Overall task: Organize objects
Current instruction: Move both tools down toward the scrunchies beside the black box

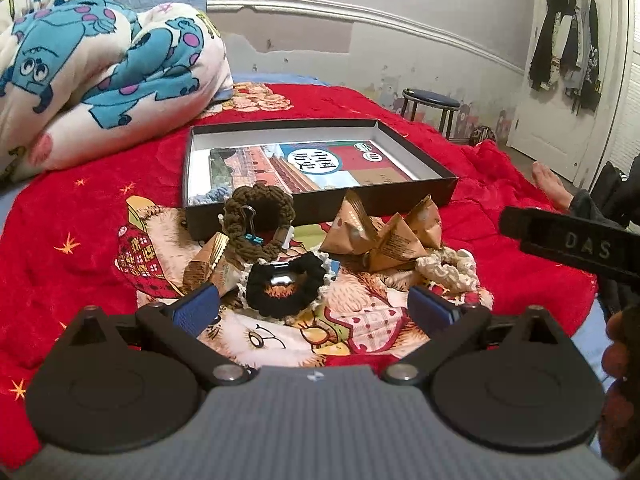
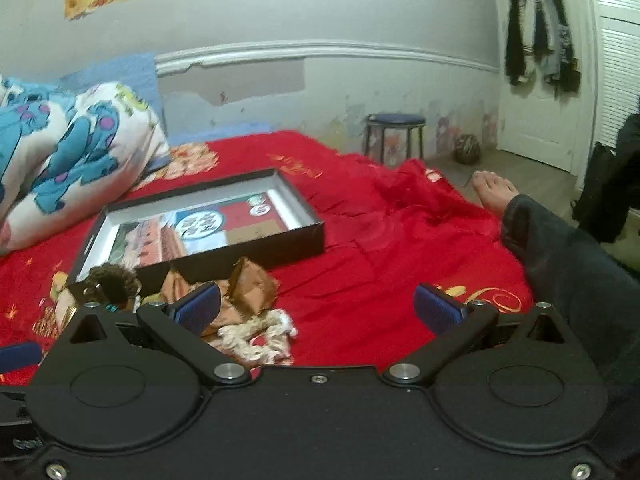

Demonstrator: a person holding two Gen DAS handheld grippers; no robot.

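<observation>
The left claw (image 1: pixel 314 312) stands wide open and empty, low over the red bedspread (image 1: pixel 100 184). The black scrunchie (image 1: pixel 285 288) lies just ahead of it, between the two blue pads (image 1: pixel 196 310), touching neither. It is a thick knitted ring, lying flat on a white lace-edged one, with something shiny showing through its middle. Just beyond, a brown crocheted scrunchie (image 1: pixel 258 216) leans tilted against the front wall of the black shallow box (image 1: pixel 416 196), which holds a book (image 1: pixel 304 166). Three tan pyramid-shaped packets (image 1: pixel 384 236) sit to the right of the brown ring, and a cream scrunchie (image 1: pixel 448 268) lies beside them.

The right claw (image 2: pixel 316 308) is also open and holds nothing. The cream scrunchie (image 2: pixel 256 336) and the tan packets (image 2: pixel 248 288) lie near its left pad (image 2: pixel 198 306), toward the left of the gap; bare bedspread fills the rest of it
</observation>
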